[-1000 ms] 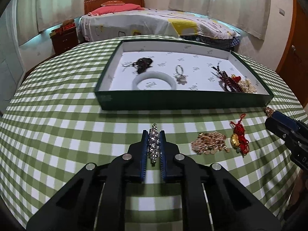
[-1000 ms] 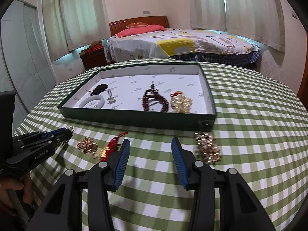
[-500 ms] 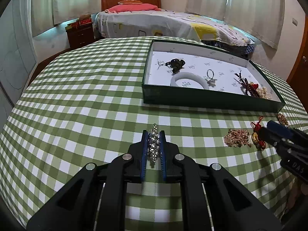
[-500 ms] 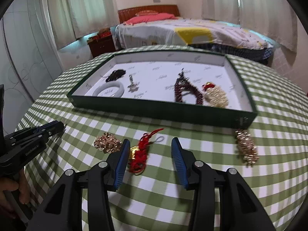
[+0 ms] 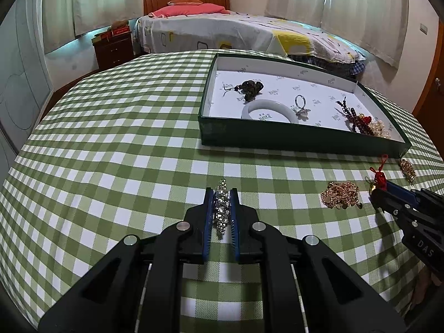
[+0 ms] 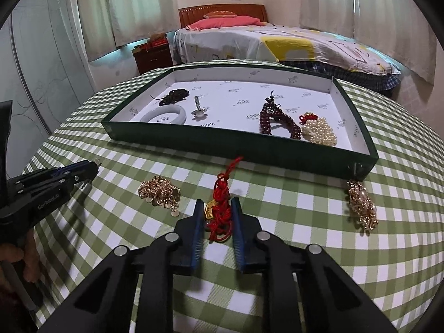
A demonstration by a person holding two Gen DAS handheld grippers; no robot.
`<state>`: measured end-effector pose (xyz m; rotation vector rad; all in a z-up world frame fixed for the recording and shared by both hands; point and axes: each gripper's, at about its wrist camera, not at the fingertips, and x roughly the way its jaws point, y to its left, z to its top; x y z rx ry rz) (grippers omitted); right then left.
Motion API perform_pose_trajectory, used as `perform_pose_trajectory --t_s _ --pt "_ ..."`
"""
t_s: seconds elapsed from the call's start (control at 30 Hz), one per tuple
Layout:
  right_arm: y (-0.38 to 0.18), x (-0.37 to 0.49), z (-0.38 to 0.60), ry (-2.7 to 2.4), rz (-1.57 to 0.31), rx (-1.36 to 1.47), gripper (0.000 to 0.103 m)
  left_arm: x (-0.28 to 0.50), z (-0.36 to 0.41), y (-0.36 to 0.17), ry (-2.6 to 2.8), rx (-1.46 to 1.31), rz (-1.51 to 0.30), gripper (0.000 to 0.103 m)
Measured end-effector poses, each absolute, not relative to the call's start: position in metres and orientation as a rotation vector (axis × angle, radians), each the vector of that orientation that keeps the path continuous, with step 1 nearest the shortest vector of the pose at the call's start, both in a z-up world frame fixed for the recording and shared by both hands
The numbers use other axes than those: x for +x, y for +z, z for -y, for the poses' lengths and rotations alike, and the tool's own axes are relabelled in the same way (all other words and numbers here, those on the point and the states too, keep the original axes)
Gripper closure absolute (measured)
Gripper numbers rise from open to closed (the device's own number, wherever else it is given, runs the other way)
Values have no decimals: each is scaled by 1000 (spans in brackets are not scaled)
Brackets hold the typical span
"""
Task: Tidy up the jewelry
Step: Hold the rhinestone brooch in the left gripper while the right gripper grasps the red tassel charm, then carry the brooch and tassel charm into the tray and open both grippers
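Five pieces in tray (image 6: 249, 149), three on table (image 5: 111, 138); left hand-held gripper (image 5: 221, 208) clamps sparkly rhinestone brooch (image 5: 221, 209), right hand-held gripper (image 6: 216, 213) open around red tassel charm (image 6: 220, 211).

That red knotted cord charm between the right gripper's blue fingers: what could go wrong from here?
The red knotted cord charm lies between the right gripper's open jaws; its long tail trails toward the dark green tray and might snag its wall when lifted. The gold coin-chain bracelet lies close by and could get dragged. The left gripper pinches a sparkly rhinestone piece by its edges only, so it may slip.
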<state>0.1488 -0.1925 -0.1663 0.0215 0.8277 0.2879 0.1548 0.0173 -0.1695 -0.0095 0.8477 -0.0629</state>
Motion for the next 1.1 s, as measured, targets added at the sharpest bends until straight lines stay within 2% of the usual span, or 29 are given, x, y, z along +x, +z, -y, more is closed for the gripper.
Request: perform_pose_trajectory --t_s 0.13,0.2,1.1 --pt "-166 146 197 278 -815 33 84 155 -17 -170 -63 -10 -846 91" --pt "-164 145 200 273 -807 39 90 155 -17 -170 -63 -10 -845 91" --pt "-144 141 218 248 -718 72 91 149 -9 -155 -82 -7 -808 91"
